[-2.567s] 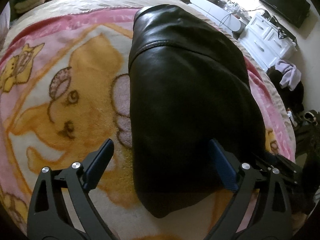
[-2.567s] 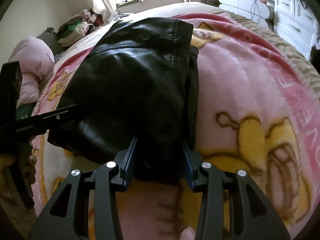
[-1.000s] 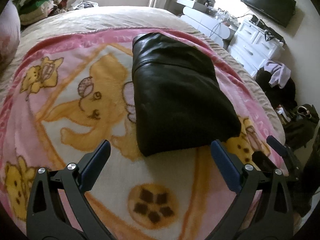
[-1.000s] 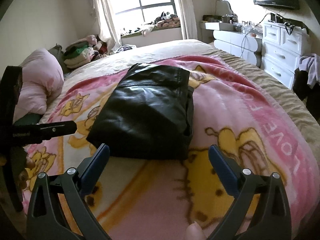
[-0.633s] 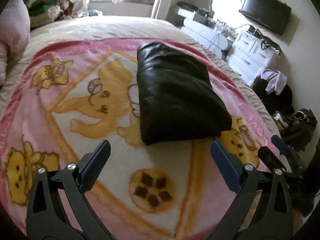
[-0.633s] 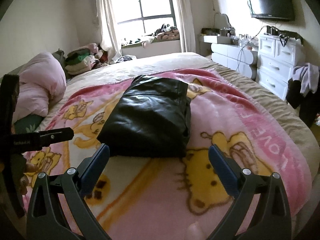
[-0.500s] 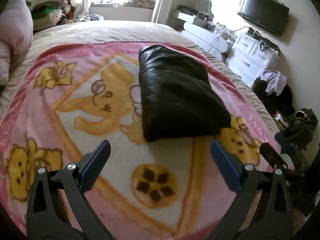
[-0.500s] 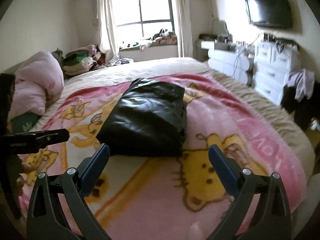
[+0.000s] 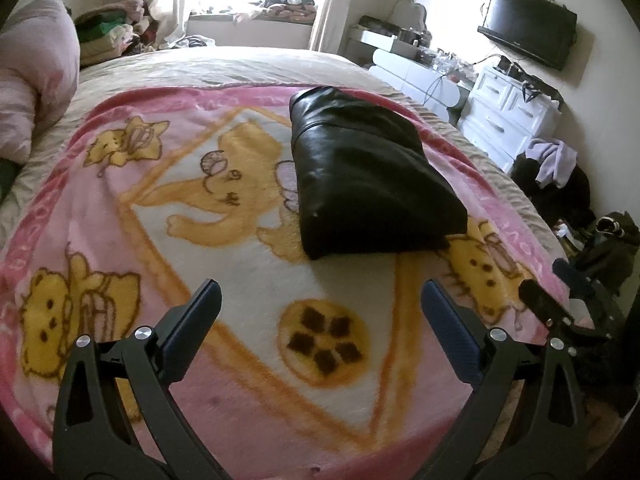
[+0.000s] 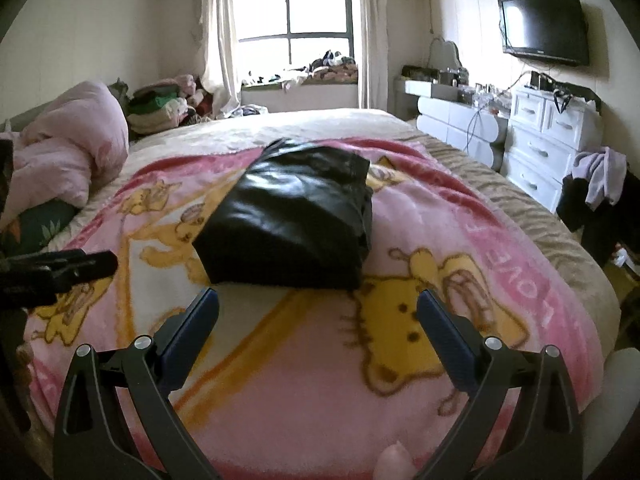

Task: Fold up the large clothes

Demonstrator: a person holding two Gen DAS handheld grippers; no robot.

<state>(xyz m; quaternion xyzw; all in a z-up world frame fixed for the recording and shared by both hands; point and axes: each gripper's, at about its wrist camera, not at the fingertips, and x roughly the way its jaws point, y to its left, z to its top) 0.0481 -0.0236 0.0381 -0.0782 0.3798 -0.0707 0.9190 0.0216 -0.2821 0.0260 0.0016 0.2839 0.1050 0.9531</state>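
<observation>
A black leather garment (image 9: 368, 176) lies folded into a compact rectangle on the pink cartoon blanket (image 9: 120, 216); it also shows in the right wrist view (image 10: 292, 216). My left gripper (image 9: 320, 300) is open and empty, held back from the garment's near edge above the blanket. My right gripper (image 10: 318, 306) is open and empty, also short of the garment. The right gripper shows at the right edge of the left wrist view (image 9: 560, 292), and the left gripper at the left edge of the right wrist view (image 10: 60, 270).
A pink duvet (image 10: 68, 152) is bunched at the bed's left. White drawers (image 10: 548, 140) and a pile of dark clothes (image 9: 560, 184) stand right of the bed. A TV (image 10: 544, 28) hangs on the wall. Clothes are heaped by the window (image 10: 292, 4).
Both grippers have pulled back and risen from the folded garment. The right gripper, shut on the garment's edge 2.6 s ago, has let go and opened.
</observation>
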